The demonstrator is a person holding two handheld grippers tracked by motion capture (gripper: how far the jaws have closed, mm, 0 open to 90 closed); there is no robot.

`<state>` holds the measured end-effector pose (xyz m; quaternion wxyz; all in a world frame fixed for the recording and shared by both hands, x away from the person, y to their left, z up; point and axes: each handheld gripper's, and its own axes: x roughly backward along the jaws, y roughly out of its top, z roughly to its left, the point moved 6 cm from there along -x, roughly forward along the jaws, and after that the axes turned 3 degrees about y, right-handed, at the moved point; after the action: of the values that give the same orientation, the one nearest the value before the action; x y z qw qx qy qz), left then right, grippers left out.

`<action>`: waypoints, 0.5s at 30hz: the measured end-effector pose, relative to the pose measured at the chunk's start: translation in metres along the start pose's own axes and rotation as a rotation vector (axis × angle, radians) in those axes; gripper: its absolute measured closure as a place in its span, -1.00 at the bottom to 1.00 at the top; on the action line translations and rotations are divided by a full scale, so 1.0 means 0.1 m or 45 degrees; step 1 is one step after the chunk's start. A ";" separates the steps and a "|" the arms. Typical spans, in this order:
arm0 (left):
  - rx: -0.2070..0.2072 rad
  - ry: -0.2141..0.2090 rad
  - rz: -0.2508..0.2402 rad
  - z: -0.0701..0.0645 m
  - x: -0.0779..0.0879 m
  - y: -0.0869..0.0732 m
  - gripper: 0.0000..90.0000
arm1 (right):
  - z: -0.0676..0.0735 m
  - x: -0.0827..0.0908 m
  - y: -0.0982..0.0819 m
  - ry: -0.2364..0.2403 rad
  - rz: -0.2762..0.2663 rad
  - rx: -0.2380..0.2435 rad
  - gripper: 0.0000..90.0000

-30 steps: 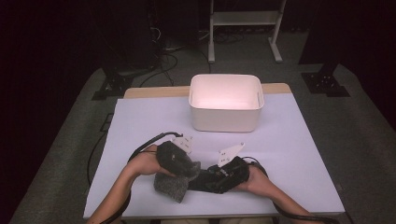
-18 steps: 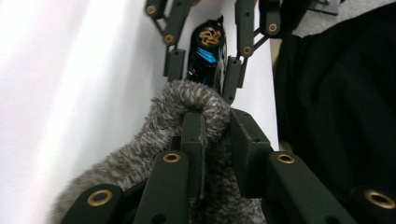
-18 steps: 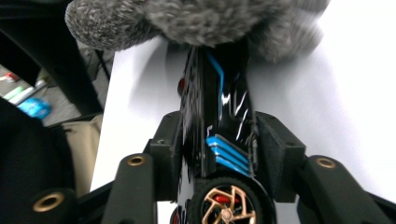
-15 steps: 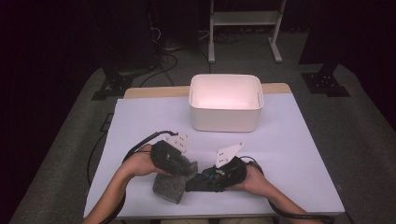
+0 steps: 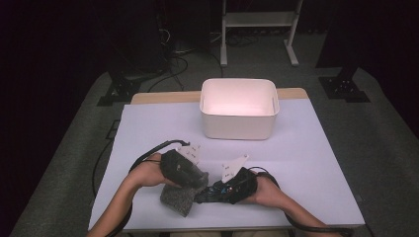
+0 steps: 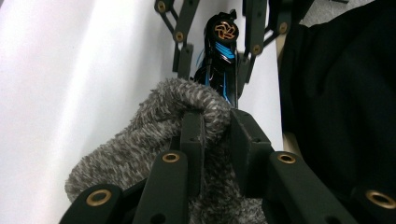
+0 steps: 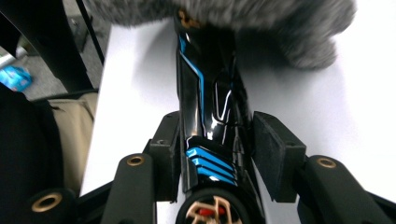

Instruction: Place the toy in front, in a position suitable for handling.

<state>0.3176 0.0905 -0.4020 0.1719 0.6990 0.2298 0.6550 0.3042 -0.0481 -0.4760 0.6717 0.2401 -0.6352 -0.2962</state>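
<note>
**Desk:** Jaws first, what do they hold?

**Photographer:** Left gripper [image 6: 215,140] is clamped on a fold of a grey fuzzy sock [image 6: 154,135], pads pressed into the knit, as seen in the left gripper view. Right gripper [image 7: 217,154] straddles a glossy black object with blue stripes [image 7: 208,107]; its jaws have just been opening, and a sliver of gap shows at one pad, so I cannot tell whether it grips.

**Desk:** And that black object, what is it?

**Photographer:** Hard to say. Its far end goes under the sock's edge [image 7: 261,23], which is blurred at the top of the right gripper view. In the left gripper view it stands behind the sock, capped by a copper-coloured swirl emblem [image 6: 226,31]. From the high view it is a dark shape between the hands, detail lost.

**Desk:** Where on the table?

**Photographer:** Near edge, close to the person. In the high view the sock [image 5: 177,199] lies on the white table cover [image 5: 321,163] under the left gripper [image 5: 197,178], with the right gripper [image 5: 210,193] just beside it. Forearms are cut off at the bottom of the frame.

**Desk:** Surroundings?

**Photographer:** White bin [image 5: 239,108] stands well apart at the far side. Grey carpet [image 5: 385,133], cables and a white stand base [image 5: 257,19] lie beyond; the rest of the room is dark.
</note>
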 end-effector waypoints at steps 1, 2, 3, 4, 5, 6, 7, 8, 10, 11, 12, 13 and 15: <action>0.004 -0.001 0.002 0.00 0.00 -0.01 0.68 | 0.00 -0.03 -0.01 -0.004 0.016 0.004 0.19; 0.005 0.000 0.001 0.00 -0.01 -0.01 0.68 | 0.00 -0.06 -0.02 -0.011 0.024 0.007 0.20; 0.001 0.002 -0.004 0.00 -0.01 -0.02 0.68 | 0.00 -0.06 -0.03 -0.017 0.020 0.010 0.21; 0.007 0.002 -0.013 0.00 0.00 -0.03 0.68 | 0.00 -0.06 -0.03 -0.020 0.017 0.018 0.22; 0.010 0.003 -0.014 0.00 0.00 -0.03 0.68 | 0.01 -0.06 -0.03 -0.024 0.014 0.030 0.22; 0.008 0.007 -0.011 0.01 0.01 -0.04 0.68 | 0.01 -0.06 -0.04 -0.038 0.011 0.046 0.22; 0.011 0.012 -0.016 0.01 0.01 -0.04 0.68 | 0.02 -0.06 -0.04 -0.051 0.009 0.058 0.23; 0.012 0.016 -0.014 0.02 0.02 -0.04 0.68 | 0.01 -0.05 -0.04 -0.071 0.011 0.059 0.24; 0.017 0.033 -0.010 0.04 0.03 -0.04 0.67 | -0.03 -0.03 -0.05 -0.116 0.010 0.058 0.24; 0.015 0.039 -0.011 0.06 0.04 -0.04 0.67 | -0.06 -0.02 -0.06 -0.126 0.006 0.052 0.24; 0.021 0.044 -0.018 0.07 0.05 -0.04 0.67 | -0.09 0.00 -0.07 -0.140 0.005 0.058 0.24; 0.023 0.049 -0.021 0.08 0.05 -0.04 0.67 | -0.12 0.01 -0.08 -0.151 0.001 0.057 0.24; 0.018 0.061 -0.005 0.11 0.04 -0.04 0.67 | -0.17 0.04 -0.11 -0.135 -0.002 0.049 0.23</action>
<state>0.3278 0.0969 -0.4013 0.1628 0.6839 0.2399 0.6695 0.3203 -0.0594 -0.4822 0.6322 0.2373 -0.6753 -0.2967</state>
